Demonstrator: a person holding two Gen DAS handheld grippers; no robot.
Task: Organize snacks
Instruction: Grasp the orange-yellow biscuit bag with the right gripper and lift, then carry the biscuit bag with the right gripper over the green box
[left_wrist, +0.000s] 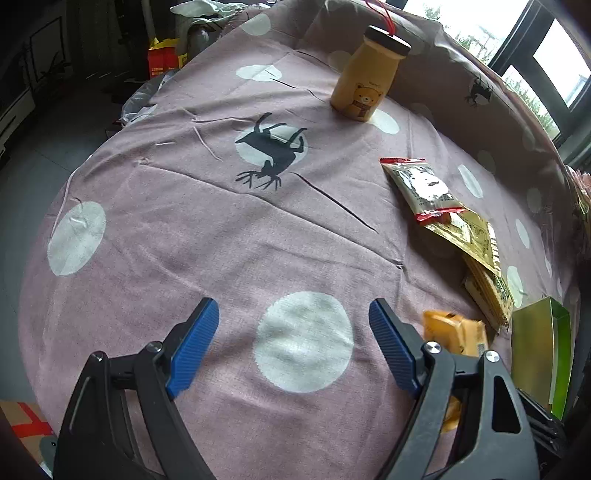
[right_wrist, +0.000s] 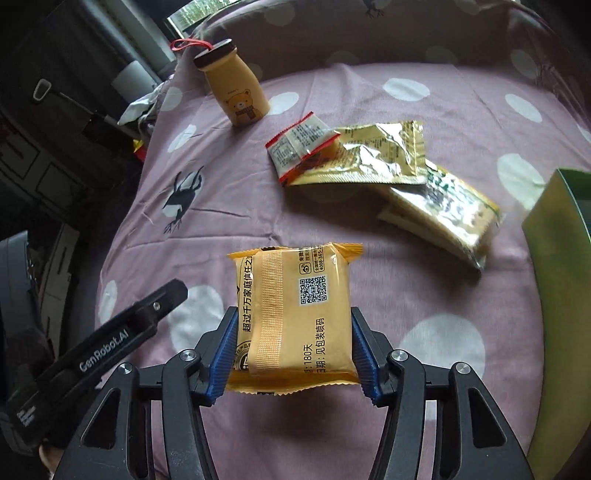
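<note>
Two claws | right claw (right_wrist: 291, 354) gripping orange packet (right_wrist: 295, 314) | left claw (left_wrist: 293, 347) wide, empty

The pink cloth (left_wrist: 192, 236) lies bare across its left and middle; a bear bottle (left_wrist: 364, 79) stands at the far edge; a row of snack packets (right_wrist: 373, 162) and a green box (right_wrist: 554, 280) crowd the right.

Home bedroom indicated: bed covered with pink polka-dot deer-print sheet (left_wrist: 221, 229), window (left_wrist: 554, 66) beside it, clutter seen on floor (left_wrist: 74, 122).
</note>
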